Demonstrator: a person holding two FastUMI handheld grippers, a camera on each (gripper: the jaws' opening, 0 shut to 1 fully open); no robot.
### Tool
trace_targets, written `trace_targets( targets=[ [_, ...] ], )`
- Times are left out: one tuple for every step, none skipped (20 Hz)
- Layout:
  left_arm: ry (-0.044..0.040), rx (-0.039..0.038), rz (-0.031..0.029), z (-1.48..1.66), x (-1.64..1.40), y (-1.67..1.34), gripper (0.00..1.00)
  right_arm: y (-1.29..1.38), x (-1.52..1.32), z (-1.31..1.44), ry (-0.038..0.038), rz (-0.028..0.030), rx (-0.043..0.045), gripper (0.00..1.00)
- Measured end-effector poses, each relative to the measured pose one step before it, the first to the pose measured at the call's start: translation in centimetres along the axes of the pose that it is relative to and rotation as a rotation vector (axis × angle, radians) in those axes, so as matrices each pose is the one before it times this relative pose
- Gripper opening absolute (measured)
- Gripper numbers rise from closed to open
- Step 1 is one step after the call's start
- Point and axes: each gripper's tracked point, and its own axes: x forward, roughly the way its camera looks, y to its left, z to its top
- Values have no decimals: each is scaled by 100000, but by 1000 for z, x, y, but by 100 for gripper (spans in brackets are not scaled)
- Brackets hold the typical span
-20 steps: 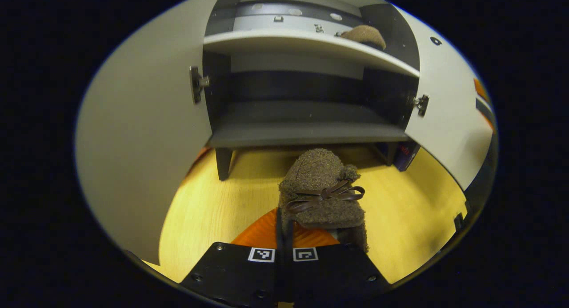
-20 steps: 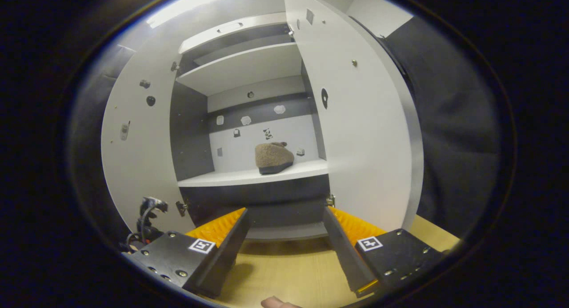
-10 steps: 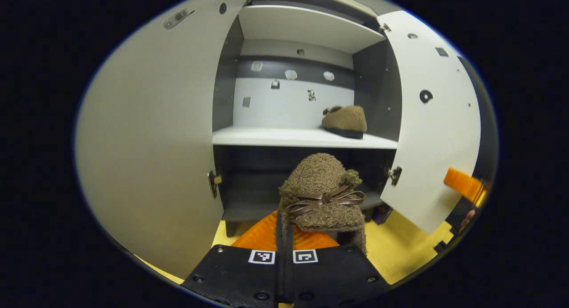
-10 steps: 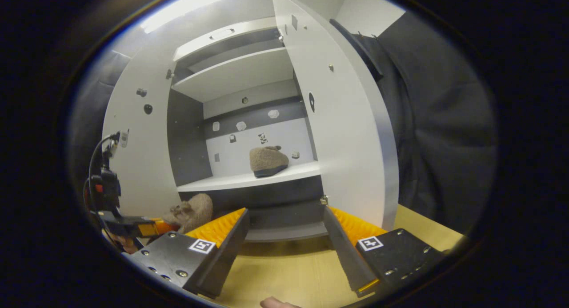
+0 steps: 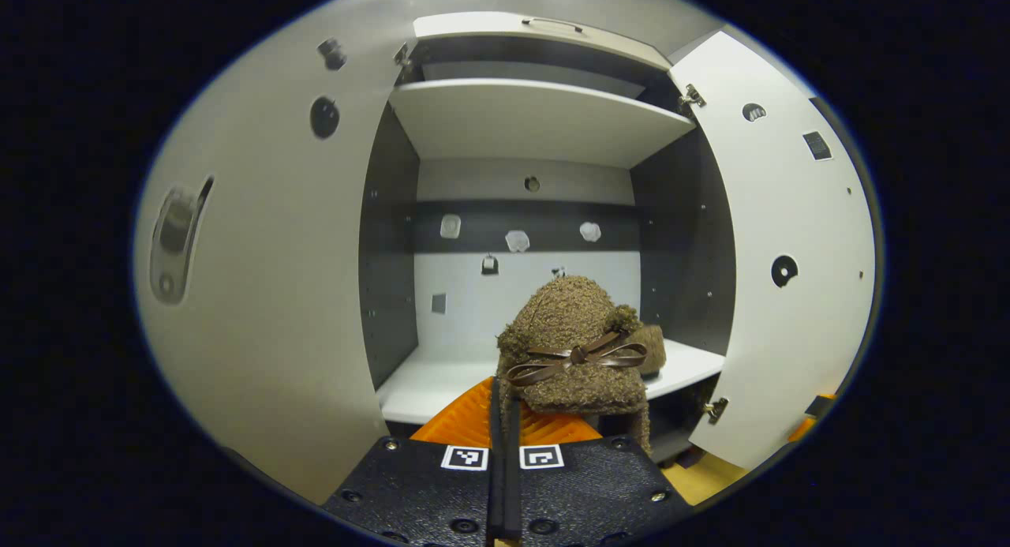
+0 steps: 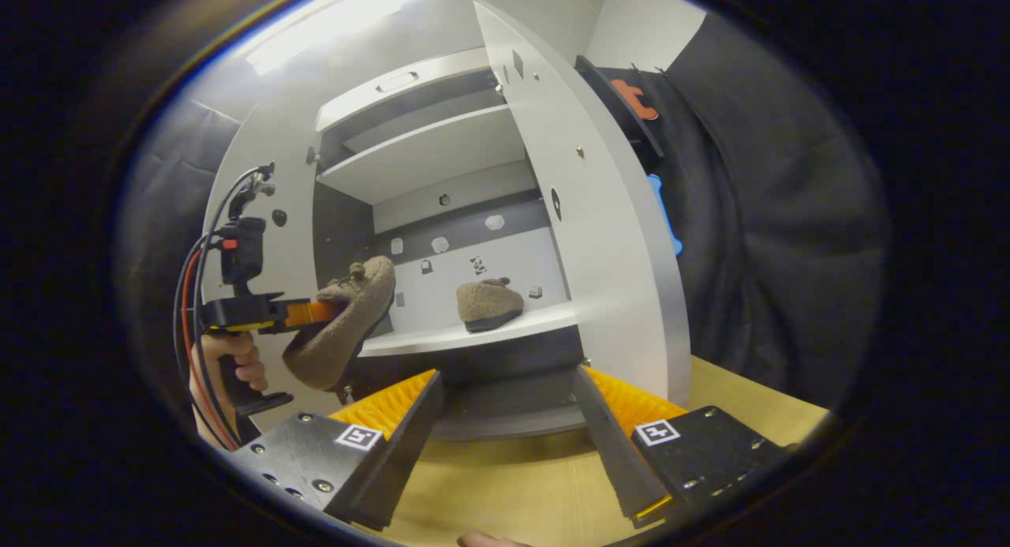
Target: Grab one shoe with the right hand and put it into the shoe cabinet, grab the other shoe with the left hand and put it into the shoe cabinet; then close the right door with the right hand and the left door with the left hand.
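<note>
Fuzzy brown shoe (image 5: 572,350), pinched in left claw (image 5: 505,421), hides shelved shoe (image 6: 489,304); right claw (image 6: 505,421) gapes empty.

The held shoe (image 5: 572,350) is rough, nubby brown fleece, matt, with a smooth, slightly glossy leather-like bow (image 5: 574,356). The second shoe (image 6: 488,302) on the shelf (image 6: 473,334) has the same fuzzy cloth over a darker, smooth sole. The cabinet (image 5: 521,121) is smooth matt laminate board, pale on its shelves and doors (image 5: 260,310), dark grey on its inner walls. Its hinges (image 5: 716,409) look like shiny metal. The table (image 6: 521,492) is light wood-grain, smooth. The left gripper (image 5: 505,421) has ribbed pads and a matt plastic body.
</note>
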Motion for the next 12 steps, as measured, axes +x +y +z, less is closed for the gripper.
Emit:
trace_targets(
  targets=[
    [-1431,-1123,270,985,682,-311,0,-61,-9,30,139,636,-228,98],
    [-1211,-2353,334,1007,826,-241,0,-186,-91,36,-175,215,-514,98],
    [-806,-1929,841,828,945,-40,0,-156,6,29,-309,63,-1083,100],
    [-1507,-868,710,828,904,54,0,-124,-51,69,-476,-415,-965,98],
    [-1742,-795,1570,862,1016,183,0,-97,80,203,-768,-364,-654,100],
    [-2227,59,1966,806,1204,283,0,110,19,172,-853,218,-334,100],
    [-1648,103,1964,439,1243,351,0,292,101,178,-614,738,-191,100],
    [529,182,1633,-217,1212,299,0,249,-76,96,-186,725,-12,100],
    [1595,-787,599,-611,943,55,0,299,126,234,-244,895,83,98],
    [741,-1343,-256,-419,880,-70,0,350,-25,267,-412,1052,61,100],
    [1838,-1440,-130,-567,978,-52,2,207,84,208,-408,629,257,100],
    [412,-826,-385,-565,1248,-95,0,191,134,109,-216,671,281,100]
  ],
)
